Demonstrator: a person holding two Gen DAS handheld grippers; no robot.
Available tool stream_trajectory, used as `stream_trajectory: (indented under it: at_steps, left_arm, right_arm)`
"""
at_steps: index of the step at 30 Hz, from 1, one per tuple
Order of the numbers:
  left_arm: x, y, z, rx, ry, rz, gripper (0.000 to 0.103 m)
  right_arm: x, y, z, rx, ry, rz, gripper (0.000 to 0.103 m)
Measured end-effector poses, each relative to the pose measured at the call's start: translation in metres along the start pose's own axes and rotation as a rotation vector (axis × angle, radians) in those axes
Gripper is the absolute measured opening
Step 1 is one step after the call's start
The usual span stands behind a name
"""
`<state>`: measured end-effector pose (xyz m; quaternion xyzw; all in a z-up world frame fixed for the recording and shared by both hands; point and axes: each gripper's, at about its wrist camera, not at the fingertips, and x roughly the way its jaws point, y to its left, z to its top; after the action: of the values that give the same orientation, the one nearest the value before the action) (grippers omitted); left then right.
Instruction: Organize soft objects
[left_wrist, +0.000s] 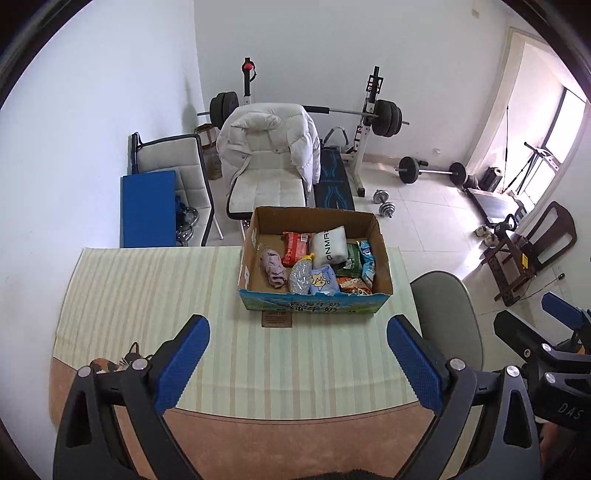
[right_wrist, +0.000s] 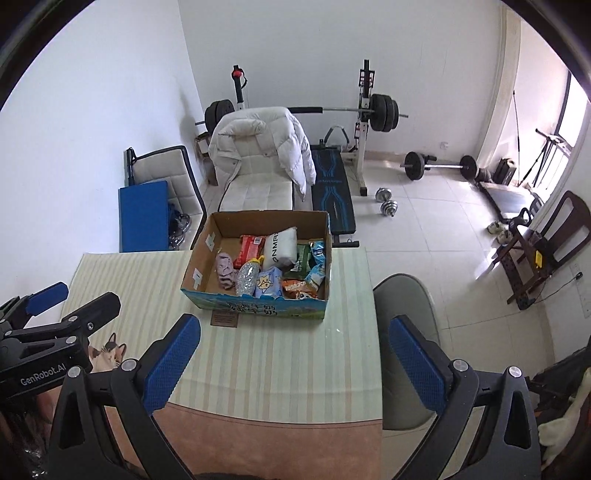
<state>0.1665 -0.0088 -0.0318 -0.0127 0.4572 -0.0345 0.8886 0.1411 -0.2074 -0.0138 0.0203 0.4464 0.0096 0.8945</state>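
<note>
Soft packets and a pink cloth (left_wrist: 274, 268) fill the cardboard box (left_wrist: 314, 301) far on the tabletop (left_wrist: 184, 295); we hover both grippers near, jaws open, empty, ready to reach.

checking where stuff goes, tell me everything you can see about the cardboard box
The box is an open-topped brown cardboard carton with a blue and green printed outside bearing Chinese characters. It sits upright at the far edge of the striped table, with a small brown card at its near side. Its right half holds packed snack bags; a pink cloth lies left of them, and the left floor is bare. Neither gripper touches it.
</note>
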Motion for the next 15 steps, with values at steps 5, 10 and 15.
stream_trajectory:
  at_steps: [5,10,15]
  left_arm:
    - [-0.018,0.0,-0.006,0.0,-0.033,0.006,0.099]
    - [-0.027,-0.003,-0.007,0.012,-0.074,0.025,0.099]
    - [-0.031,-0.003,-0.007,0.008,-0.118,0.034,0.103]
  right_arm:
    - [-0.027,0.003,-0.009,-0.022,-0.019,-0.005,0.103]
    - [-0.04,0.006,-0.013,-0.03,-0.036,-0.012,0.103]
    - [-0.037,0.002,-0.01,-0.012,-0.037,-0.003,0.103]
